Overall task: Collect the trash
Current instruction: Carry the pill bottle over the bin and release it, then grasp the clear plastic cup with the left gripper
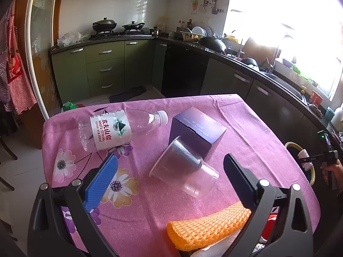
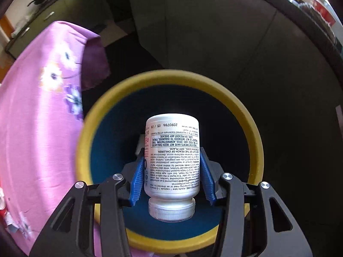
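Observation:
My right gripper [image 2: 172, 156] is shut on a white pill bottle [image 2: 172, 158], held cap toward the camera, over the open mouth of a yellow-rimmed bin [image 2: 246, 115] with a dark blue inside. In the left wrist view this bin [image 1: 292, 144] and the bottle [image 1: 304, 156] show past the table's right edge. My left gripper [image 1: 171, 160] is open above the pink flowered tablecloth [image 1: 246, 128]. Ahead of it lie clear plastic cups [image 1: 184, 169], a dark purple box [image 1: 197, 128] and an empty water bottle [image 1: 115, 129]. An orange foam net [image 1: 205, 229] lies near the right finger.
The table stands in a kitchen with green cabinets [image 1: 105, 68] behind and a dark counter with a sink [image 1: 278, 79] to the right. The bin stands on the floor between table and cabinets. White paper and a red item [image 1: 270, 227] lie at the table's near edge.

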Demonstrator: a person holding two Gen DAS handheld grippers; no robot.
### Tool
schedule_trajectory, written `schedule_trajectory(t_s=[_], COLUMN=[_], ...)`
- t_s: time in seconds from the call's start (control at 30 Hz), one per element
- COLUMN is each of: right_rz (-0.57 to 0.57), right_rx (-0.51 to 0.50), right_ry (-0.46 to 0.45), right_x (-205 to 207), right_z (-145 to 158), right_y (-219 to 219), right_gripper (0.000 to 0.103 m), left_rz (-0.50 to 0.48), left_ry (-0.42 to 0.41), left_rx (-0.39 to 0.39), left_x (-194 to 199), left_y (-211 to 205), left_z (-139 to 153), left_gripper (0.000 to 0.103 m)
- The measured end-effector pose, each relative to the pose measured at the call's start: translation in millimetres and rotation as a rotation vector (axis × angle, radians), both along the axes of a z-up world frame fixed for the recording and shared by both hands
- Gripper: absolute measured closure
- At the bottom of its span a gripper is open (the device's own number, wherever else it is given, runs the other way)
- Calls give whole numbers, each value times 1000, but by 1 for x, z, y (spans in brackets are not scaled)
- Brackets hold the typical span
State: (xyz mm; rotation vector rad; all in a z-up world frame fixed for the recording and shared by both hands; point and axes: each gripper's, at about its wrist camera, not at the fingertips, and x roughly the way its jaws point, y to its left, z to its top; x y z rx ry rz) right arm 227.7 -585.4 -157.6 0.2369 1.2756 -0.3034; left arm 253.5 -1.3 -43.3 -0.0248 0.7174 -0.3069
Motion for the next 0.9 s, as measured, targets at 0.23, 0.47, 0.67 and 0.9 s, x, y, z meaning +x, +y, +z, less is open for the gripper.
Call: schedule_trajectory(t_s=[0.23,0.47,0.67,0.9], right_rz=[-12,26,90,141], right_rx=[-24,-29,-20,8], right_ry=[30,-39,-93,-155], right_x=[8,0,-12,-17], right_z=[-20,2,23,41], right_y=[-8,20,52,78], right_gripper=[33,31,31,31], left_rz=[-13,-27,-25,26], left_ry=[16,46,78,251], left_rx=[10,19,54,74], left_x=[1,3,4,25], left_y=[-4,-11,-24,-36], left_z=[-3,-9,-9,-19], left_gripper=[8,7,7,7])
